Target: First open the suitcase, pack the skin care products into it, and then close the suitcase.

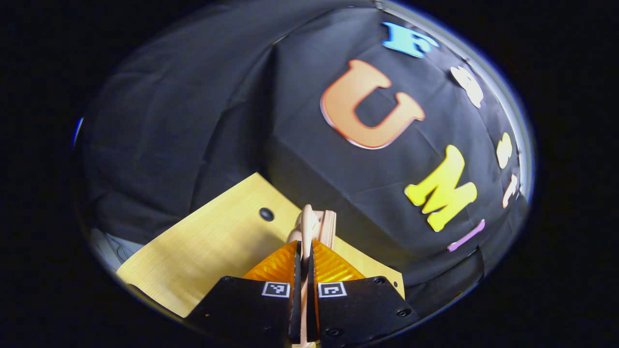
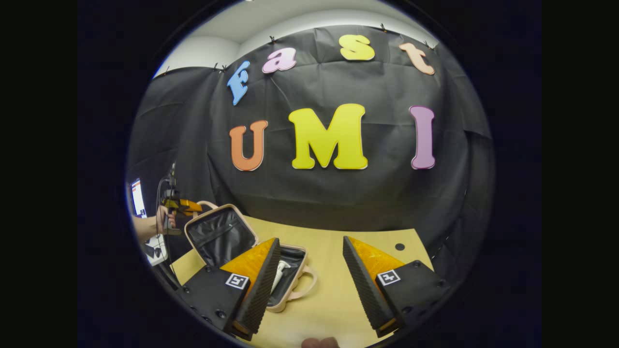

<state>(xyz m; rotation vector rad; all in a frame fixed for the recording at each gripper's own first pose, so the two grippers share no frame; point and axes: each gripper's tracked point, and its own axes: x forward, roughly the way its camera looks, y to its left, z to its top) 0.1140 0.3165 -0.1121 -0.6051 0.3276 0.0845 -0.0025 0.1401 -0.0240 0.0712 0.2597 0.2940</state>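
A pale pink suitcase [image 2: 290, 285] lies open on the wooden table [image 2: 333, 299], its lid [image 2: 220, 236] standing upright and showing a dark lining. A white skin care product [image 2: 279, 270] lies in the base. In the left gripper view my left gripper [image 1: 304, 244] is shut on the pink handle [image 1: 314, 224] at the lid's top edge. The right gripper view shows that same gripper [image 2: 191, 206] at the top of the lid, held by a hand [image 2: 157, 223]. My right gripper [image 2: 311, 239] hovers open over the table, to the right of the suitcase, with nothing between its fingers.
A small dark hole [image 2: 399, 246] sits in the tabletop at the far right, and also appears in the left gripper view [image 1: 266, 214]. A lit screen [image 2: 138, 197] stands beyond the table's left edge. Bare wood lies to the right of the suitcase.
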